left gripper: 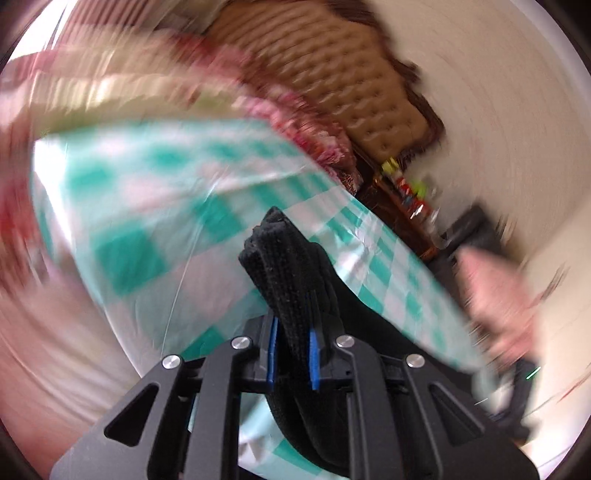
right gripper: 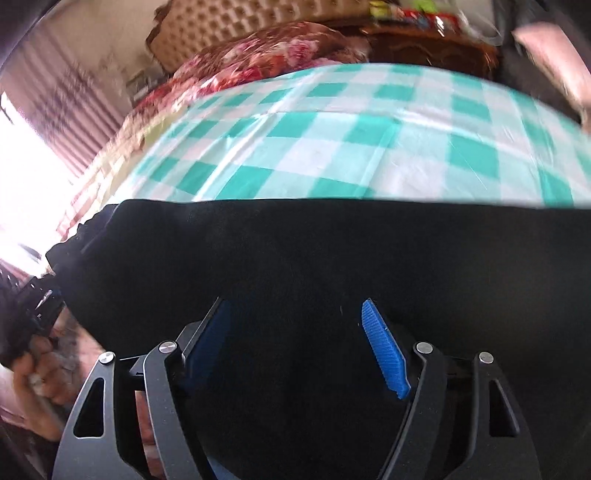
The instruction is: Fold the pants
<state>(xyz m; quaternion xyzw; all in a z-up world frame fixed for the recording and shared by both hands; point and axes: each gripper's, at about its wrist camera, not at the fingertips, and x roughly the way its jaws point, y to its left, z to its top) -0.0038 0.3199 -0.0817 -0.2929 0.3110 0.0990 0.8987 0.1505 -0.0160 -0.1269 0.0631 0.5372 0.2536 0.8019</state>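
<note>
Black pants point(right gripper: 295, 243) lie spread across a green-and-white checked cloth point(right gripper: 332, 147). My right gripper point(right gripper: 293, 302) hovers just over them, its blue pads wide apart and nothing pinched between them. In the left wrist view, my left gripper point(left gripper: 293, 332) is shut on a bunched fold of the black pants point(left gripper: 280, 266), which sticks up past the fingertips and is lifted off the checked cloth point(left gripper: 147, 192). The picture there is smeared by motion. A person's hand point(right gripper: 40, 373) shows at the lower left of the right wrist view.
A floral blanket point(right gripper: 258, 55) lies behind the checked cloth, against a tan tufted headboard point(right gripper: 229, 22). A dark wooden side table point(left gripper: 399, 199) with small bright items stands beside the bed. A blurred hand point(left gripper: 491, 295) is at the right. A bright curtained window point(right gripper: 55, 140) is at the left.
</note>
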